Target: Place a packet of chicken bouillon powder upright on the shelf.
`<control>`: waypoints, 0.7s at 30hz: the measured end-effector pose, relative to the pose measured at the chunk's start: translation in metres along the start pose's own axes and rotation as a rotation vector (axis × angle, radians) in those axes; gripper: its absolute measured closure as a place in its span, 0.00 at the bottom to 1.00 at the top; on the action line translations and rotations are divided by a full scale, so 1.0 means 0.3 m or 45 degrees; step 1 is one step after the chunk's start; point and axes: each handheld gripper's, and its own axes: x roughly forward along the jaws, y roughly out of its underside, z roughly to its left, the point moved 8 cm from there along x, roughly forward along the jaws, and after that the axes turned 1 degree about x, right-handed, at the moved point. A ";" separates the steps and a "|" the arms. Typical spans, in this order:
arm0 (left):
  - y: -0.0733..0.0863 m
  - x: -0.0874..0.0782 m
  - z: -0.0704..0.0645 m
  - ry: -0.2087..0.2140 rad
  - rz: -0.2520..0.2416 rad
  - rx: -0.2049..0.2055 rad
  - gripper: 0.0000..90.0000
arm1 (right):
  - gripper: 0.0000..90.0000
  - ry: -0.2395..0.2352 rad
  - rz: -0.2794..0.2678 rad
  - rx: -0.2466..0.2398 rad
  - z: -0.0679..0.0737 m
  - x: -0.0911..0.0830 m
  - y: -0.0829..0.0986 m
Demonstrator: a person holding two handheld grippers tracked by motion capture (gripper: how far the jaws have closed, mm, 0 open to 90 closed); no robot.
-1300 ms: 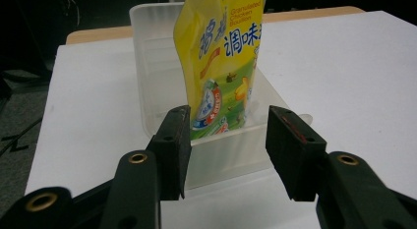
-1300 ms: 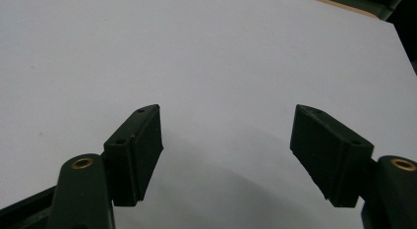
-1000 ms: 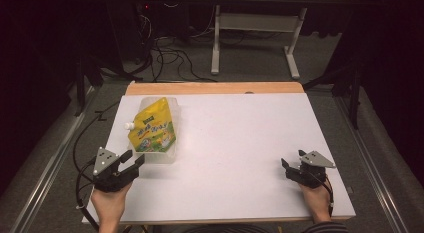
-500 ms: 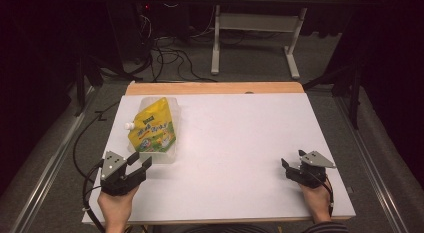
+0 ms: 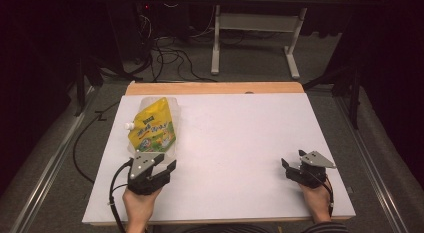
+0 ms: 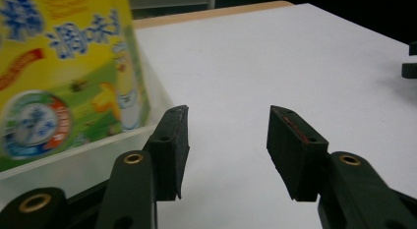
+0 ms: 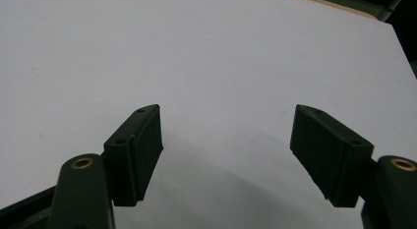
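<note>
Two tongs sit open and hold nothing: your left tongs point(image 5: 159, 169) near the yellow pouch point(image 5: 152, 127) in its clear box point(image 5: 141, 104), far left on the desk point(image 5: 240, 138), your right tongs point(image 5: 289, 168) well apart. I think you reach first, then pinch the pouch.

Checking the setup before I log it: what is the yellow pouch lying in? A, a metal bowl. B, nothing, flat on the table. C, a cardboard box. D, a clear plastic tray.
D: the yellow pouch lies in a clear plastic tray, whose see-through wall shows beside the left gripper in its own view.
</note>
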 end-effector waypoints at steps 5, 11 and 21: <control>0.003 0.069 -0.061 0.042 0.018 0.033 0.56 | 0.32 -0.002 -0.003 0.002 0.001 0.000 0.000; 0.011 0.156 -0.118 0.080 0.033 0.051 0.56 | 0.32 -0.003 -0.002 0.002 0.001 0.000 0.000; 0.063 0.323 -0.153 0.026 0.080 0.127 0.54 | 0.32 -0.007 -0.005 0.006 -0.001 -0.001 -0.001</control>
